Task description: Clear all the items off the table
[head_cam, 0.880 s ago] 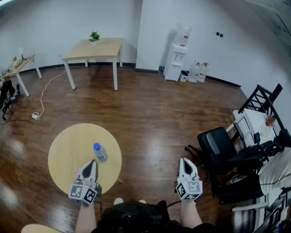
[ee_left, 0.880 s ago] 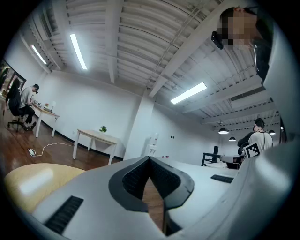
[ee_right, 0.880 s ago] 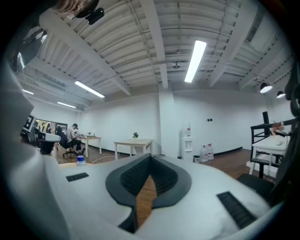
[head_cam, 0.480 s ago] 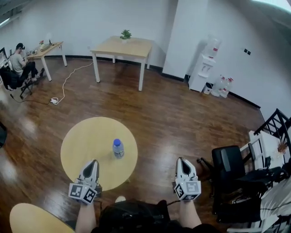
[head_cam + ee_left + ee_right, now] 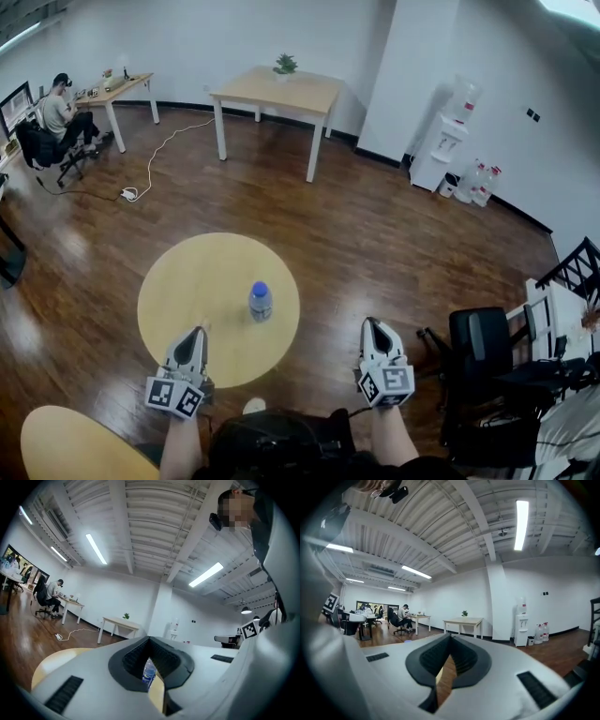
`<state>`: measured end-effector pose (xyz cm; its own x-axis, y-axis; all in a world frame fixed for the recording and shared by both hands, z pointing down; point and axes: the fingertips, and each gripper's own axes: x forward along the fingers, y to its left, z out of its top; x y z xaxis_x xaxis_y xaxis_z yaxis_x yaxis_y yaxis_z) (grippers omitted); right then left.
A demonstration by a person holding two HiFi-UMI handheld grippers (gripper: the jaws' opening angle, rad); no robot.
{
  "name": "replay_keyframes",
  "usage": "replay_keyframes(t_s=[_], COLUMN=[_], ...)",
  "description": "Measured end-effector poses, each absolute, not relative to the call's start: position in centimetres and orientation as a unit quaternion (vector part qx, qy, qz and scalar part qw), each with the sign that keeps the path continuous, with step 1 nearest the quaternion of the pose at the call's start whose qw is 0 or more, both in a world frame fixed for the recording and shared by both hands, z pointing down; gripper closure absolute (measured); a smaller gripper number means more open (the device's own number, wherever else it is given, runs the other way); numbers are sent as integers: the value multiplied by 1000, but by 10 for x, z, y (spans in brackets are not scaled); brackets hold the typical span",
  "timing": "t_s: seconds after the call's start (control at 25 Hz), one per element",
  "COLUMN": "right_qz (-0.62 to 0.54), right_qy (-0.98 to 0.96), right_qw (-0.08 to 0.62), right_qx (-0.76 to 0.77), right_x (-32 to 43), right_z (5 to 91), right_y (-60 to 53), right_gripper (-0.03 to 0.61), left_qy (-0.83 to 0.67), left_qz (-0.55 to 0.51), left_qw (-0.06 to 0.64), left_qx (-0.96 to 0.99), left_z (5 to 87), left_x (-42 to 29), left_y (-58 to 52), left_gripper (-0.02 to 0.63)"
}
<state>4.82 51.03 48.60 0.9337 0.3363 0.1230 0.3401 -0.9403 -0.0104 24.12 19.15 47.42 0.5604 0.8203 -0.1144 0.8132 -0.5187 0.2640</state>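
Water bottle (image 5: 260,301) upright on round counter (image 5: 187,281), right of centre. My left gripper (image 5: 193,332) over counter's near edge, short of it: jaws closed, empty. Right gripper (image 5: 372,324) over floor (image 5: 375,244): jaws closed, empty.

Wood floor (image 5: 375,244), white walls (image 5: 234,37), rectangular table (image 5: 277,89), possibly water dispenser (image 5: 442,150).
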Motion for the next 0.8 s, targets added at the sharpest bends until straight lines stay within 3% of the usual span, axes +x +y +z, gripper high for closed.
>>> replay_keyframes(t_s=[0.24,0.28,0.36,0.52,0.68,0.8], right_qz=[-69,-71,-76,-94,-112,-126], right_qy=[-182,-187,-198,-208,-201,-198], right_qw=[17,18,21,35,61,83], right_qx=[-981,-980,-977,-973,-971,-968], right_x=[46,44,40,34,37,42], right_z=[489,489,491,507,523,538], right_y=[514,515,517,520,506,496], right_gripper=[574,574,574,574,574,574], left_qy=[506,515,530,551,581,581], left_qz=[20,24,35,48,80,98], left_qw=[122,118,110,92,93,75], left_qx=[854,849,840,828,804,805], left_z=[478,480,484,496,514,533], left_x=[241,242,245,243,238,245], left_y=[226,233,244,267,286,298], left_gripper=[611,589,486,461,323,265])
